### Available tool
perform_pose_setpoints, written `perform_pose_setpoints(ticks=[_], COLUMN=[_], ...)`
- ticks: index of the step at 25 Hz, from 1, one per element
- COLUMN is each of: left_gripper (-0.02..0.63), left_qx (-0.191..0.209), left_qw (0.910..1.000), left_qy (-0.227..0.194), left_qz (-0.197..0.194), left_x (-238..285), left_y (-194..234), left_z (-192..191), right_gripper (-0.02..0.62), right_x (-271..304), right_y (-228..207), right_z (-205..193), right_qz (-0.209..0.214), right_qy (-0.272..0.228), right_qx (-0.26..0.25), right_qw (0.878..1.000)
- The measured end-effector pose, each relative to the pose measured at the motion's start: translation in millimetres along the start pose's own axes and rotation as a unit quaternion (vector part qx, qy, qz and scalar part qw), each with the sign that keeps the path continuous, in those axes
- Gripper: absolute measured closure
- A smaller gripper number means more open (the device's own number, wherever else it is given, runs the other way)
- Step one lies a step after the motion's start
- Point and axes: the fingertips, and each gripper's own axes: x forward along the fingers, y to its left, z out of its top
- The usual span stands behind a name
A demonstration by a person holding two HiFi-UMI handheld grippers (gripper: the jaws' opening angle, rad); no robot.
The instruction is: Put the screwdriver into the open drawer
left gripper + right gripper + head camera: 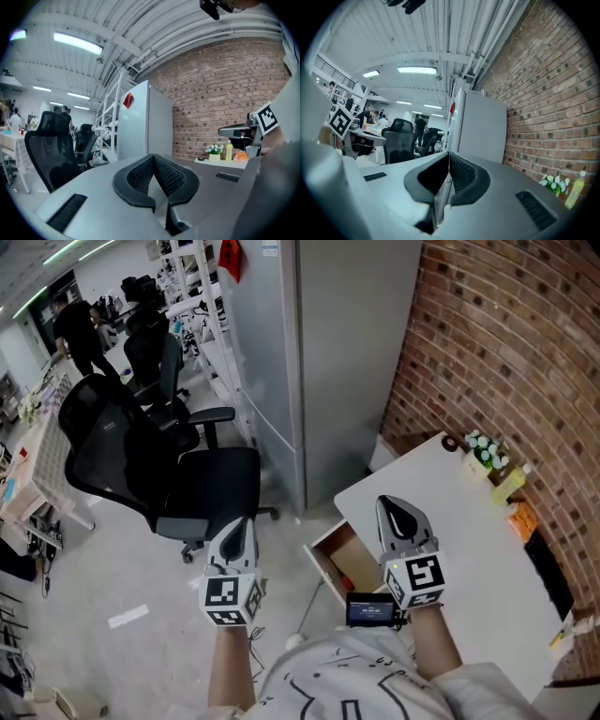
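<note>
No screwdriver shows in any view. The open drawer (320, 568) sticks out from under the left edge of the white table (459, 540), with a brown inside. My left gripper (240, 521) is held over the floor to the left of the drawer, shut with nothing in it. My right gripper (394, 502) hovers over the table's near left part, just right of the drawer, also shut and empty. In the left gripper view the left gripper (154, 160) has its pads pressed together; in the right gripper view the right gripper (449, 158) does too.
A black office chair (159, 474) stands on the floor to the left. A tall grey cabinet (319, 362) rises behind the drawer, and a brick wall (506, 352) runs along the table. A small flower pot (483, 451), yellow bottle (509, 484) and orange item (522, 518) sit at the table's far edge.
</note>
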Motion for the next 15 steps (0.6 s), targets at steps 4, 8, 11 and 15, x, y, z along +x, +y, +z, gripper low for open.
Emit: perform_pose_setpoints(ticks=[4,8,11,15], left_gripper=[0.595,0.595,0.595,0.595], left_qx=[-0.018,-0.016,-0.012,-0.006], left_qw=[0.9985,0.9966,0.9956,0.995], left_qy=[-0.052,-0.081,-0.092,-0.1], left_qz=[-0.003,-0.01,-0.012,-0.009], left_x=[-4.7,-7.3,-8.7,-12.7], left_y=[-3.3,-10.9,-12.2,-10.9], left_z=[27.0,46.7,56.7,61.8], right_gripper=[0.577,0.577,0.577,0.577], right_x=[-11.0,-19.2,-20.9,-17.7], right_y=[-5.0,-1.6,0.3,7.2], right_z=[23.5,46.4,55.9,56.7], right_qz=[-0.011,0.013,0.015,0.017], right_qy=[-0.048,-0.104,-0.122,-0.116], right_qx=[-0.007,0.0,0.006,-0.009], right_qw=[0.999,0.994,0.992,0.993])
